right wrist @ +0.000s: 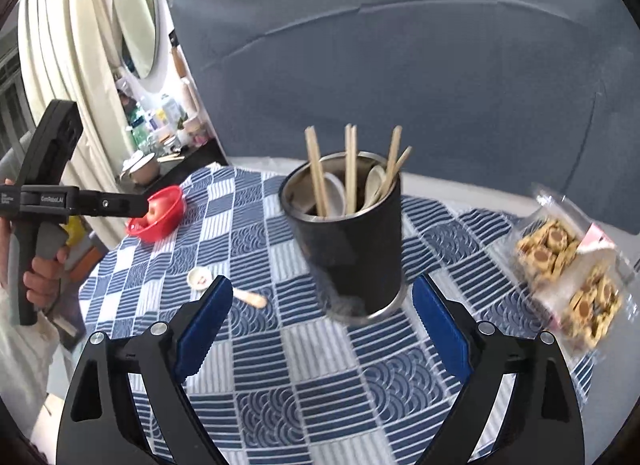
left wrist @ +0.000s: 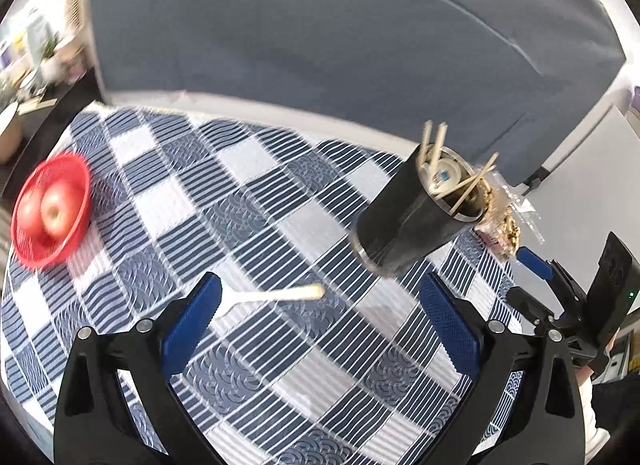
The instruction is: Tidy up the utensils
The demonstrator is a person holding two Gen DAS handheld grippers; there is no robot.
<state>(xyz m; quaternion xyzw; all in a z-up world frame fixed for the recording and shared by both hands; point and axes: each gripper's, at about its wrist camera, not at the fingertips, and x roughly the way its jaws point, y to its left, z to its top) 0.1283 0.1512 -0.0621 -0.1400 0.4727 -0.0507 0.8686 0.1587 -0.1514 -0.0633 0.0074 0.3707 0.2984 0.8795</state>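
Left wrist view looks down over the left tongs (left wrist: 320,329), whose blue-padded jaws stand wide apart and released, with nothing between the pads; beneath them lies a table (left wrist: 256,193) covered in a blue-and-white checked cloth. A light spoon (left wrist: 276,297) lies flat on the cloth between the two jaws, its handle end pointing toward a black cup (left wrist: 404,221) that stands to the right and holds wooden chopsticks (left wrist: 434,145) and pale spoons. Behind the cup sits a clear pack of cookies (left wrist: 502,217), and at the far left of the cloth a red basket (left wrist: 52,209) holds apples (left wrist: 56,211). The right tongs (left wrist: 536,265) show at the right edge of this view. In the right wrist view the right tongs (right wrist: 320,313) are likewise spread and released, gripping nothing, with the black cup (right wrist: 352,241) standing just ahead between the jaw tips but not pressed by either pad. The spoon (right wrist: 224,285) lies on the cloth left of the cup, partly hidden by the left pad. A person's hand (right wrist: 44,277) holds the left tongs (right wrist: 136,205) at the left edge, near the red basket (right wrist: 160,213); small white lettering on that tool's body is too blurred to read with confidence. The cookies (right wrist: 568,265) rest on the cloth at the right.
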